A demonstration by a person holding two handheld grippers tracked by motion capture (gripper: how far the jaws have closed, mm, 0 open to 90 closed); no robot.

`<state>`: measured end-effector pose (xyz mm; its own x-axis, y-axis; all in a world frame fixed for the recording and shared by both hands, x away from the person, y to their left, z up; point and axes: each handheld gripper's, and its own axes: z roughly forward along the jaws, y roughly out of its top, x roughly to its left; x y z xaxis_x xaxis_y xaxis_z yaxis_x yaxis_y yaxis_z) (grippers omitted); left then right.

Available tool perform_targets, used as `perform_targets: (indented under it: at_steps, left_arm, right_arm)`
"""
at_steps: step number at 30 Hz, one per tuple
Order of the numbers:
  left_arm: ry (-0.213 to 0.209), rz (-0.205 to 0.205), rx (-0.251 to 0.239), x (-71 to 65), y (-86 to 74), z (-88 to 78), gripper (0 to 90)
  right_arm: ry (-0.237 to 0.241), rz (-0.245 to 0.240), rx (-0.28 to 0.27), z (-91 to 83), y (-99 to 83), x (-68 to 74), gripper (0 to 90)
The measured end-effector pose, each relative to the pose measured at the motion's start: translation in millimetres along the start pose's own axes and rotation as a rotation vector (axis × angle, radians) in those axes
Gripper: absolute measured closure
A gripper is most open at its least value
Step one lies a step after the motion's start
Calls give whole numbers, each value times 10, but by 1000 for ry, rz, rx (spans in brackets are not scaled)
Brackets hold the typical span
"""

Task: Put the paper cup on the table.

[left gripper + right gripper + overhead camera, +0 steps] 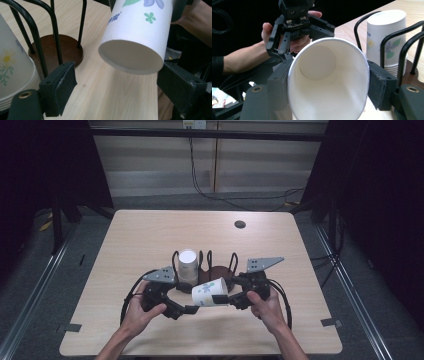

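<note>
I hold a paper cup (210, 292) sideways — just in front of the cup rack (216, 270).
My right gripper (226, 298) clamps its rim; my left gripper (192, 309) stands released beside its base.

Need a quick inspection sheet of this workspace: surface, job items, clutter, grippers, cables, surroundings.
Surface: light wood table, round dark grommet near far edge.
Job's things: floral paper cup held on its side; stack of upturned cups in black wire rack on brown base.
Clutter: nothing seen.
Grippers: right gripper clamped on the cup's rim end; left gripper open, jaws either side of the cup's base, apart from it.
Cables: black leads loop from both grippers; one hangs down the back wall.
Surroundings: dark curtains, grey floor, floor rails.
</note>
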<state>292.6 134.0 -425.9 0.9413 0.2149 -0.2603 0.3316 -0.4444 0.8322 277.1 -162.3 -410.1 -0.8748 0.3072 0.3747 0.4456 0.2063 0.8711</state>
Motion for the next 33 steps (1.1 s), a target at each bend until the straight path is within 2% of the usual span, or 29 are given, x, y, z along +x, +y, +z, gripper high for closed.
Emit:
perform_targets:
  at_steps: [7,9,15,21,33]
  left_arm:
    - [24,-6,3,37,-30,-47,159]
    - [19,-18,1,54,-33,-54,159]
    - [52,-11,5,56,-38,-82,159]
    - [59,-11,19,71,-42,-105,159]
    - [91,-9,23,77,-70,-154,160]
  right_arm:
    - [-29,-10,13,-46,29,4,302]
    - [-38,-10,15,-59,32,-1,302]
    - [-73,-9,45,-102,44,-15,308]
    - [-107,-8,63,-165,63,-21,311]
    - [-134,-1,83,-273,77,-39,310]
